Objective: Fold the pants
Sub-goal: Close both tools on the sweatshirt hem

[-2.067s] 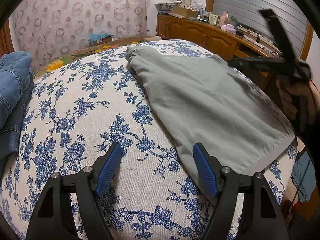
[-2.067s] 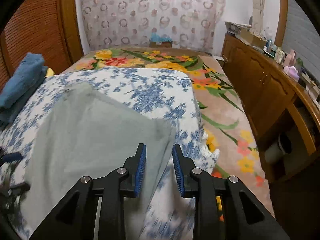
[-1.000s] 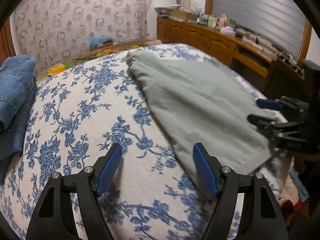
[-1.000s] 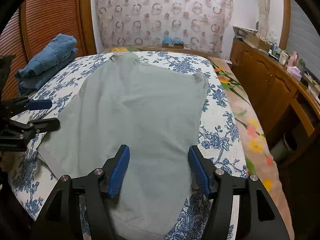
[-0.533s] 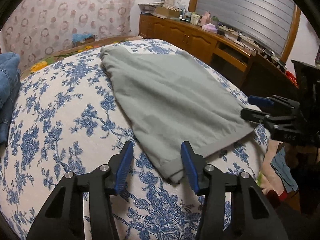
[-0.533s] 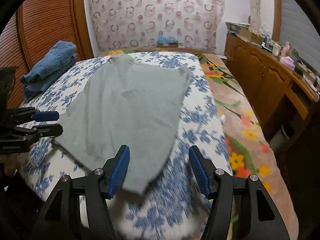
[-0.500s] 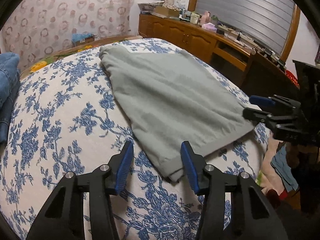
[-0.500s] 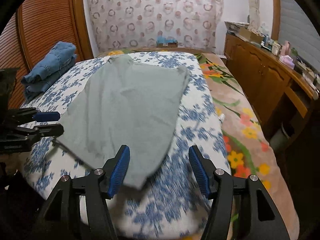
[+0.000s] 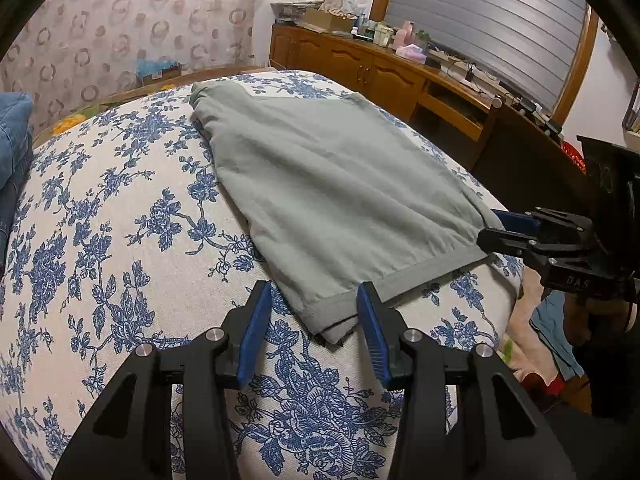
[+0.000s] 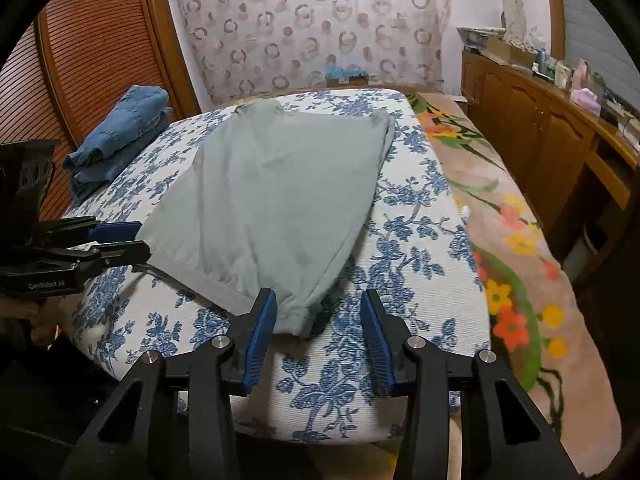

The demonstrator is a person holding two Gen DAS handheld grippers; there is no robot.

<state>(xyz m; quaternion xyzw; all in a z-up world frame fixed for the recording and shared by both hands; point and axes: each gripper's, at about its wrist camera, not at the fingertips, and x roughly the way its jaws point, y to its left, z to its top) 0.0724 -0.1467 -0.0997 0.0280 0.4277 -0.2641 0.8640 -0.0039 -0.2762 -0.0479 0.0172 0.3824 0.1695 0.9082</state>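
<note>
Grey pants (image 9: 332, 184) spread flat across the bed (image 9: 120, 240), hem at its near edge. Left gripper (image 9: 312, 324) and right gripper (image 10: 316, 320) straddling the two hem corners, jaws just narrowing but not yet pinching cloth, likely readying a lift to fold.

Bedroom: ring-patterned curtain (image 10: 320, 28) at rear, wooden sideboard (image 10: 532, 128) along right wall, floral carpet (image 10: 516, 240), louvred wooden doors (image 10: 92, 52) at left.

Floral bed (image 10: 416, 240) bears grey pants (image 10: 272, 184) and folded jeans (image 10: 120, 136).
</note>
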